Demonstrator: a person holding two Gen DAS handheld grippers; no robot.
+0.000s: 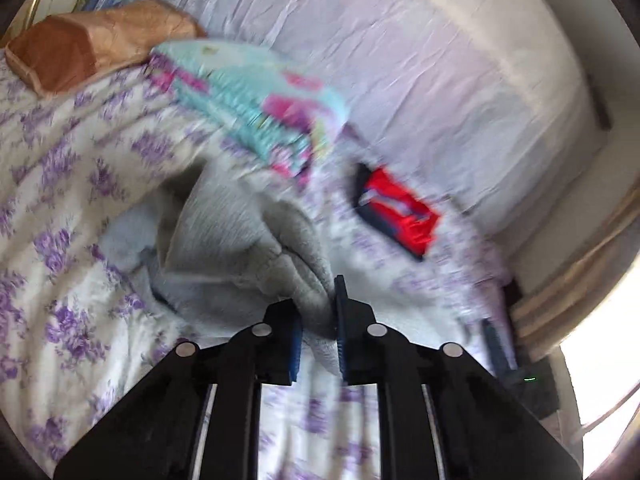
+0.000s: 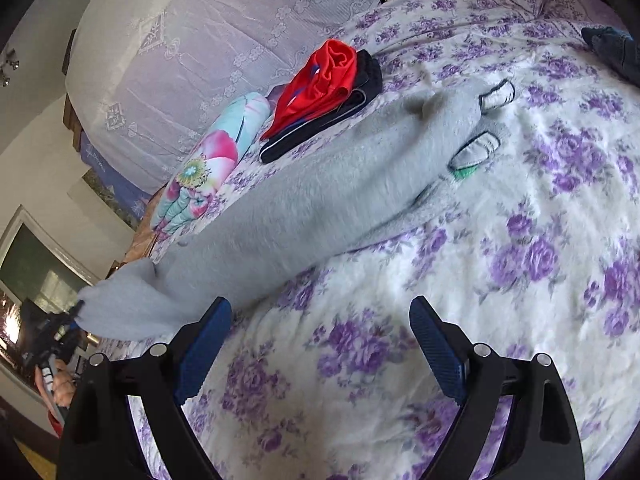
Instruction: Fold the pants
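Observation:
Grey fleece pants (image 2: 320, 192) lie stretched across a bed with a white and purple flowered cover (image 2: 520, 240). My left gripper (image 1: 318, 320) is shut on a bunched end of the grey pants (image 1: 240, 232) and lifts it off the bed. In the right wrist view that gripper (image 2: 60, 332) shows at the far left holding the pants' end. My right gripper (image 2: 320, 320) is open and empty, just above the bed cover, beside the pants' near edge. White pocket linings (image 2: 496, 94) stick out at the pants' far end.
A folded red and black garment (image 2: 332, 96) and a rolled turquoise flowered blanket (image 2: 212, 160) lie beyond the pants. A padded headboard under a white lace cover (image 2: 200, 40) stands behind. A brown pillow (image 1: 88, 48) lies at the bed's corner. Dark cloth (image 2: 612, 52) lies at the far right.

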